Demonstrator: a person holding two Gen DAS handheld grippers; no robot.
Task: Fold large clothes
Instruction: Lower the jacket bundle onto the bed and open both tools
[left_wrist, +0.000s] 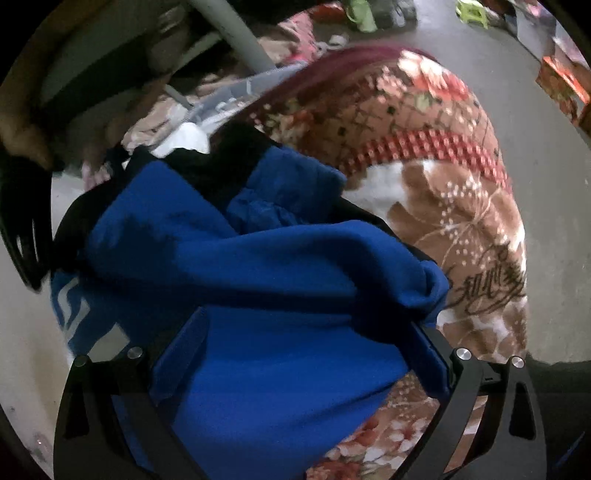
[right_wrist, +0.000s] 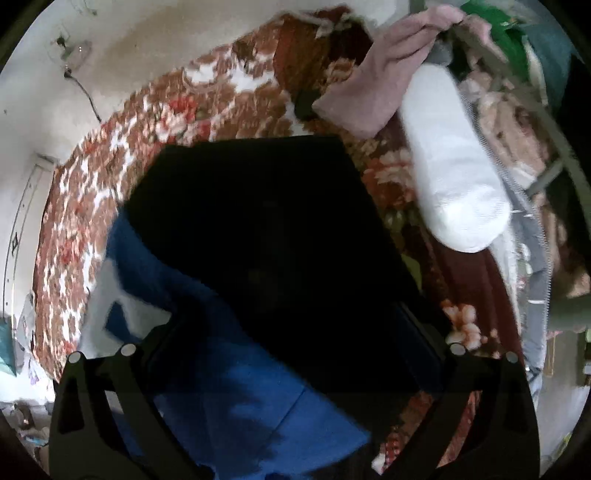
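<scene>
Blue-and-black garment (left_wrist: 258, 266) is being handled over the floral blanket (left_wrist: 443, 192), bunched between both grippers.

Left gripper (left_wrist: 295, 369) is being held low and tilted down over the bed; blue fabric is draped across and between its jaws, so a grip can't be told. Right gripper (right_wrist: 291, 369) is being pointed down at the garment's black panel (right_wrist: 258, 229); its fingers are buried under cloth, jaw state can't be told. A white roll (right_wrist: 454, 177) is lying beside.
</scene>
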